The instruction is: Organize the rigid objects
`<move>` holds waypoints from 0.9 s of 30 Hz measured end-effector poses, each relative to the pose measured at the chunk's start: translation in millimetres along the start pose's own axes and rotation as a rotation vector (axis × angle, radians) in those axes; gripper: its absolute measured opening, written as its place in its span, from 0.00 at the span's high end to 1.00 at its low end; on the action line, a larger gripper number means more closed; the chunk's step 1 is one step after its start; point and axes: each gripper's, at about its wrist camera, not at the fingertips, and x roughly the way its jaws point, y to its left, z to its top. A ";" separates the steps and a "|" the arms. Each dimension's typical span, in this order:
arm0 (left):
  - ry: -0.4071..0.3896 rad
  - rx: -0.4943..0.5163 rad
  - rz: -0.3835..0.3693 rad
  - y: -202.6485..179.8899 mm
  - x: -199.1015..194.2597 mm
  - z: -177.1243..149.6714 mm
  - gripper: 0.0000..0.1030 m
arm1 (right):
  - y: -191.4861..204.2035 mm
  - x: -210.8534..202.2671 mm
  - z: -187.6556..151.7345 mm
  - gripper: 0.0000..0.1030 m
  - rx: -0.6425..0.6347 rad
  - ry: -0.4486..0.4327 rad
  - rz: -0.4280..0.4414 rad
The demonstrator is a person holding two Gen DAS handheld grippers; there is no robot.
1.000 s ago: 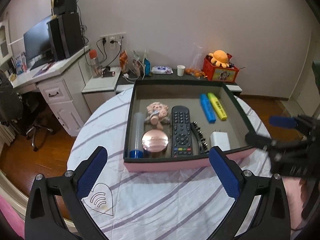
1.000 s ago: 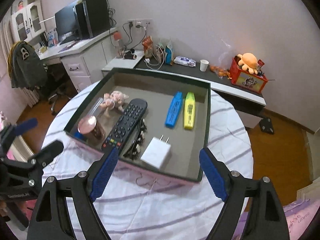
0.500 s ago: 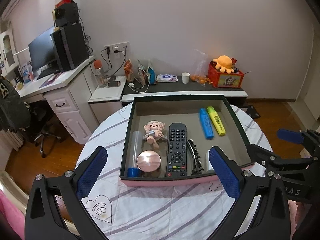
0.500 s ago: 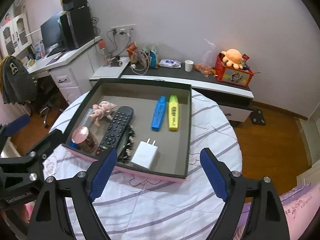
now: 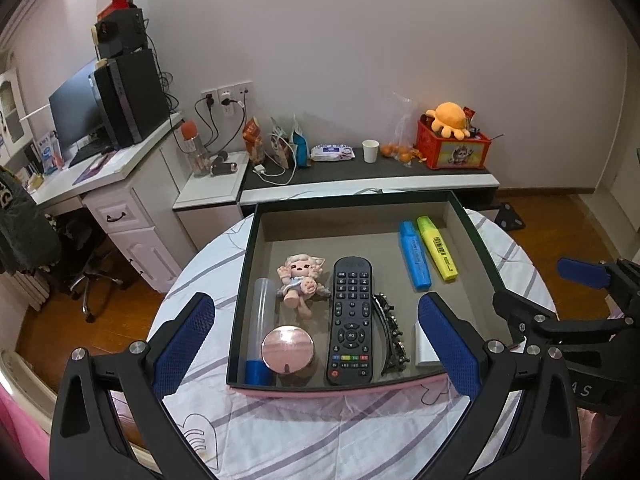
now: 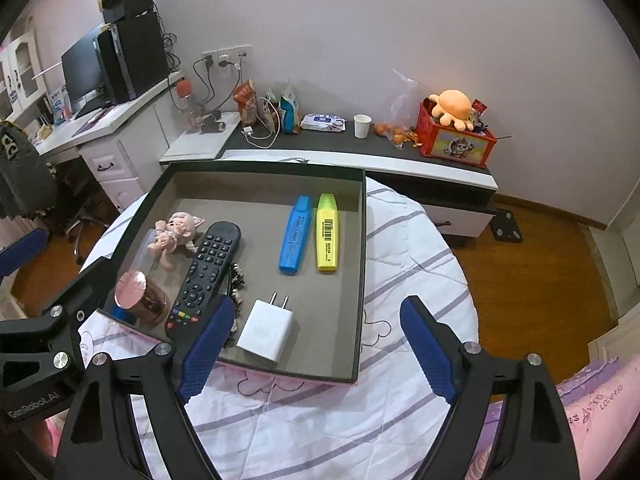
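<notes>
Shallow box on round table with striped cloth, all items inside. Left gripper spread wide, nothing between the pads. Right gripper likewise wide apart and empty, poised over the box's near edge.

From box centre: remote at 6 o'clock; doll at 9; blue highlighter and yellow highlighter side by side at 2.

White charger mostly hidden behind a blue pad in left view. Clear tube partly covered by pink round lid. Dark studded item beside the remote, hard to identify.
</notes>
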 end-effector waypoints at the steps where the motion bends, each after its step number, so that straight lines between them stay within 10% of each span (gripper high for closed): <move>1: 0.003 0.001 0.002 -0.1 2.5 0.8 0.00 | -0.6 1.6 0.8 0.16 -0.001 0.000 -0.001; 18: 0.136 -0.128 0.138 91.7 40.5 -41.2 0.00 | -45.6 37.9 -5.2 0.16 0.050 0.051 -0.195; 27: 0.210 -0.125 0.054 105.5 71.8 -55.6 0.08 | -53.7 68.5 -9.8 0.16 0.063 0.111 -0.090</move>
